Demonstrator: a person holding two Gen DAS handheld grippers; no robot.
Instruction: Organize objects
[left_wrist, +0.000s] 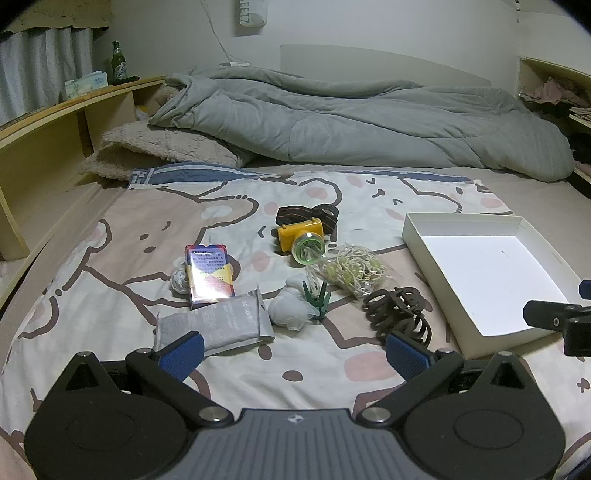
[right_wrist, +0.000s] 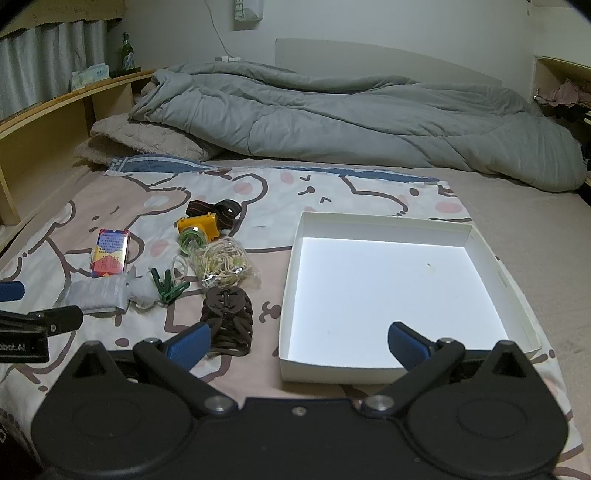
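With both grippers spread and empty, I judge my right gripper (right_wrist: 297, 345) nearer the brown hair claw (right_wrist: 228, 320), which lies on the bed at its 10 o'clock, long axis seemingly fore-aft, the white tray (right_wrist: 369, 372) at 1 o'clock.

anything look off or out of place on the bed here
Nothing looks spilled or broken. The white box is empty apart from a tiny speck, while the items lie scattered loose to its left: the yellow headlamp tipped on its side, the brown hair claw, and the green clothespins in a heap.
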